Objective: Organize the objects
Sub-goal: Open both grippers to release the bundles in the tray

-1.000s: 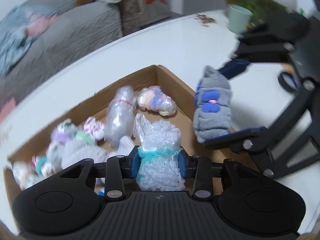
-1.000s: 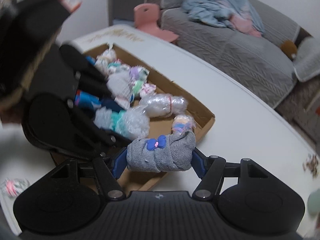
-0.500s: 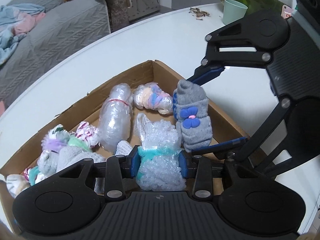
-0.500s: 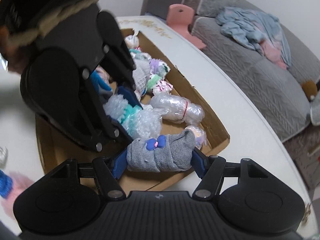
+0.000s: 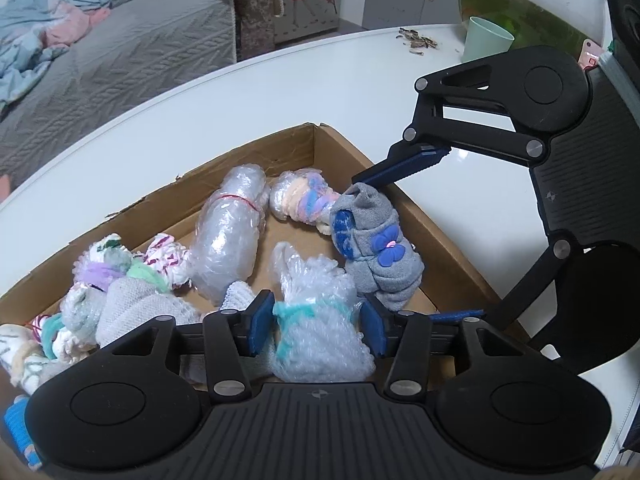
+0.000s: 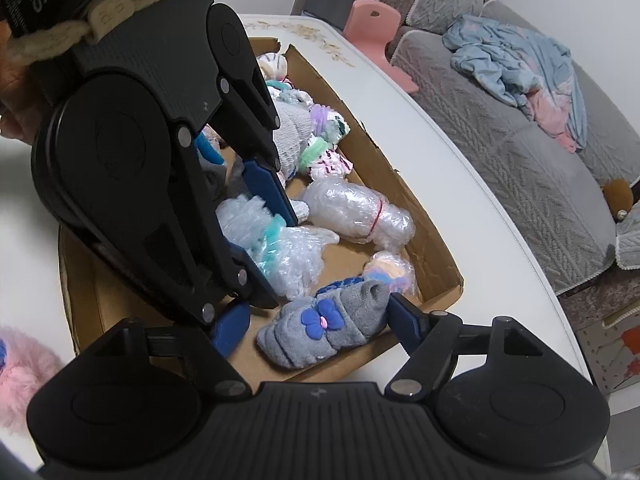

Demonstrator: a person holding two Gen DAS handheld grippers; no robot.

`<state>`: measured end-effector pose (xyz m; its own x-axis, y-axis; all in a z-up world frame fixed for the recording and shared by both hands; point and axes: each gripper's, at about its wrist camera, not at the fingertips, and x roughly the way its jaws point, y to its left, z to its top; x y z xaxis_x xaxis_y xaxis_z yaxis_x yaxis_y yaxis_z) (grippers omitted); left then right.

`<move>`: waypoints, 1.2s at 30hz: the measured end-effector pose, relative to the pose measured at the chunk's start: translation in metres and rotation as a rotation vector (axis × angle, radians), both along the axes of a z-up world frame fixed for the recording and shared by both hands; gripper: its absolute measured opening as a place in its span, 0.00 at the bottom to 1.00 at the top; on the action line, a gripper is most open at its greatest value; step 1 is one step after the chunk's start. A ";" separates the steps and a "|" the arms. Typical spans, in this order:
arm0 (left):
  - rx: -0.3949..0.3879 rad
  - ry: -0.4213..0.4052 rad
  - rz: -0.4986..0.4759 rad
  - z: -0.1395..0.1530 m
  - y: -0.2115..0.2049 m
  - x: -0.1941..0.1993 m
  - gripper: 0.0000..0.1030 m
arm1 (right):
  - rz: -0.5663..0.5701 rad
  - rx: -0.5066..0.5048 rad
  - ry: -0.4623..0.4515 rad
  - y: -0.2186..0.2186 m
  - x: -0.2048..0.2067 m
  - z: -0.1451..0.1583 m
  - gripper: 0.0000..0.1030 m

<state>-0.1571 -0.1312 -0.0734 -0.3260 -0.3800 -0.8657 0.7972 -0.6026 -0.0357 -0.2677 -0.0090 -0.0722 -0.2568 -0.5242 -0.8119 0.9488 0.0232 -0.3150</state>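
Note:
A cardboard box [image 5: 448, 240] [image 6: 440, 256] on the white table holds several rolled socks and bubble-wrap bundles. My left gripper [image 5: 316, 330] is shut on a bubble-wrap bundle with a teal band [image 5: 316, 320] [image 6: 276, 248], low inside the box. My right gripper [image 6: 320, 326] [image 5: 416, 240] has opened. The grey rolled sock with a blue bow [image 6: 328, 328] [image 5: 378, 256] lies loose between its jaws on the box floor near the right wall.
A clear wrapped bundle with a red band [image 5: 232, 228] [image 6: 360, 216] and a pastel sock roll [image 5: 304, 200] lie at the box's far end. A green cup [image 5: 486, 40] and a fish tank [image 5: 528, 4] stand at the back. A pink fluffy item [image 6: 20, 376] lies outside the box.
My right gripper lowered the grey sock into the box and opened, letting it go. My left gripper went lower into the box, holding its bundle.

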 end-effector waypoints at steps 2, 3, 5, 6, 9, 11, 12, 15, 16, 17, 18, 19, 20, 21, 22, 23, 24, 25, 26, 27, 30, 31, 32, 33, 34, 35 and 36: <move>0.000 0.002 0.006 0.001 0.001 0.001 0.55 | 0.006 0.000 0.000 0.001 0.000 0.001 0.70; 0.002 0.004 0.010 0.002 0.001 0.001 0.56 | 0.005 -0.004 -0.004 0.002 -0.001 0.001 0.70; 0.007 0.011 0.015 0.003 0.001 0.003 0.58 | 0.009 -0.010 -0.008 0.004 -0.002 0.002 0.71; 0.013 0.018 0.017 0.005 0.001 0.004 0.60 | 0.012 -0.012 -0.008 0.005 -0.002 0.003 0.74; 0.022 0.053 0.029 0.009 0.002 0.009 0.65 | 0.015 -0.005 0.011 0.008 -0.003 0.004 0.76; 0.032 0.073 0.036 0.010 0.004 0.013 0.69 | 0.009 -0.006 0.009 0.010 -0.005 0.004 0.76; 0.039 0.086 0.039 0.011 0.004 0.014 0.72 | 0.008 -0.005 0.009 0.011 -0.006 0.004 0.76; 0.049 0.122 0.044 0.015 0.008 0.016 0.79 | 0.014 -0.003 0.012 0.013 -0.005 0.003 0.76; 0.044 0.121 0.043 0.017 0.012 0.015 0.79 | 0.016 -0.003 0.010 0.013 -0.005 0.003 0.76; 0.036 0.113 0.039 0.019 0.014 0.014 0.80 | 0.016 -0.005 0.009 0.013 -0.005 0.004 0.77; 0.029 0.105 0.035 0.021 0.016 0.013 0.83 | 0.015 -0.008 0.011 0.014 -0.005 0.005 0.76; 0.023 0.103 0.035 0.022 0.018 0.013 0.84 | 0.014 -0.013 0.013 0.015 -0.005 0.006 0.76; 0.024 0.106 0.035 0.025 0.020 0.014 0.84 | 0.012 -0.019 0.011 0.015 -0.004 0.007 0.76; 0.023 0.107 0.035 0.028 0.023 0.015 0.84 | 0.013 -0.023 0.009 0.016 -0.004 0.008 0.76; 0.019 0.106 0.039 0.031 0.025 0.016 0.84 | 0.014 -0.027 0.009 0.017 -0.002 0.009 0.76; 0.017 0.108 0.043 0.033 0.026 0.018 0.84 | 0.016 -0.030 0.007 0.017 -0.001 0.011 0.76; 0.017 0.113 0.043 0.037 0.029 0.020 0.84 | 0.018 -0.034 0.005 0.018 0.000 0.012 0.77; 0.012 0.114 0.044 0.040 0.032 0.021 0.84 | 0.016 -0.038 0.002 0.018 0.000 0.014 0.77; 0.005 0.110 0.046 0.044 0.036 0.023 0.85 | 0.016 -0.043 -0.001 0.020 0.001 0.016 0.78; -0.001 0.106 0.049 0.048 0.040 0.026 0.85 | 0.013 -0.046 -0.004 0.021 0.002 0.017 0.78; -0.015 0.102 0.068 0.061 0.052 0.037 0.86 | -0.006 -0.067 -0.027 0.024 0.007 0.023 0.81; -0.019 0.101 0.082 0.065 0.057 0.041 0.86 | -0.016 -0.078 -0.036 0.025 0.009 0.025 0.82; -0.020 0.098 0.096 0.068 0.062 0.046 0.86 | -0.027 -0.089 -0.045 0.026 0.012 0.028 0.87; -0.020 0.097 0.114 0.072 0.067 0.051 0.86 | -0.041 -0.099 -0.055 0.027 0.015 0.031 0.90; -0.019 0.100 0.129 0.076 0.073 0.056 0.87 | -0.055 -0.108 -0.066 0.029 0.017 0.034 0.90; -0.020 0.101 0.137 0.079 0.080 0.061 0.87 | -0.065 -0.118 -0.075 0.030 0.020 0.037 0.90; -0.026 0.095 0.146 0.083 0.088 0.065 0.88 | -0.073 -0.129 -0.079 0.033 0.023 0.039 0.90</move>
<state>-0.0922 -0.0435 0.0093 -0.3452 -0.4513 -0.8229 0.8702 -0.4824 -0.1005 -0.2450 0.0237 -0.0329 -0.2362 -0.6078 -0.7581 0.9684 -0.0827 -0.2354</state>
